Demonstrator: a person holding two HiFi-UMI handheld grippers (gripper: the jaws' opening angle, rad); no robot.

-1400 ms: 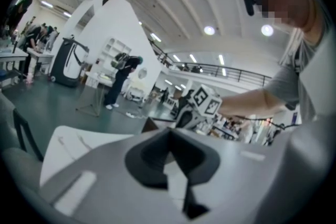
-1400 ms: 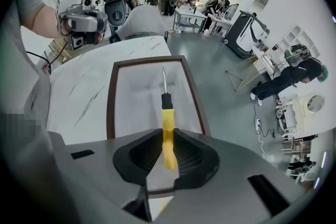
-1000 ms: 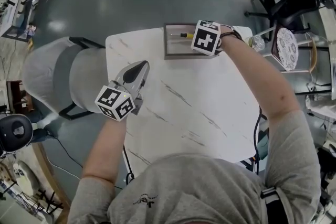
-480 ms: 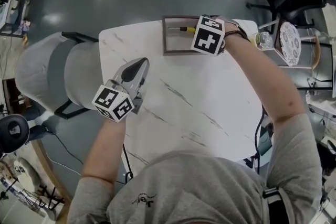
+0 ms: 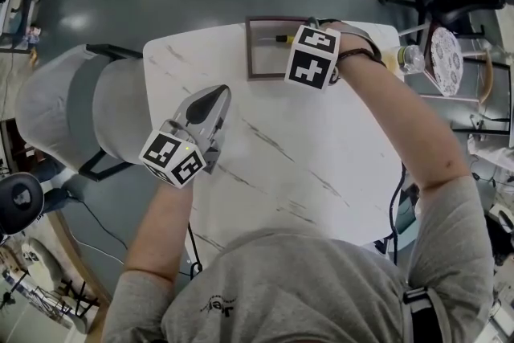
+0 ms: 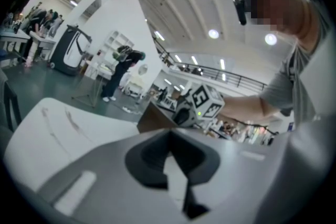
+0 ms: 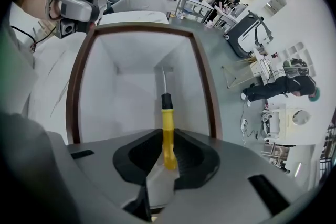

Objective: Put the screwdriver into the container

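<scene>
Two handheld grippers work over a white marble table point(image 5: 321, 157). The right gripper point(image 5: 294, 41) reaches to the far edge, where a brown-rimmed container point(image 5: 249, 52) sits. Its jaws are clamped on the yellow handle of the screwdriver point(image 5: 282, 38). In the head view the tool's long axis runs left to right across the far part of the container, with the handle at the right in the jaws and the tip pointing left.

The right gripper view shows the right gripper point(image 7: 167, 152) holding the screwdriver point(image 7: 167, 123) straight out in line with its jaws. The black collar and thin metal shaft extend over the pale floor inside the container point(image 7: 76, 92). Whether the tip touches that floor cannot be told.

The left gripper point(image 5: 210, 99) sits over the left side of the table, well apart from the container. In its own view the left gripper point(image 6: 170, 152) has its jaws together with nothing between them. A grey chair point(image 5: 88, 108) stands left of the table.
</scene>
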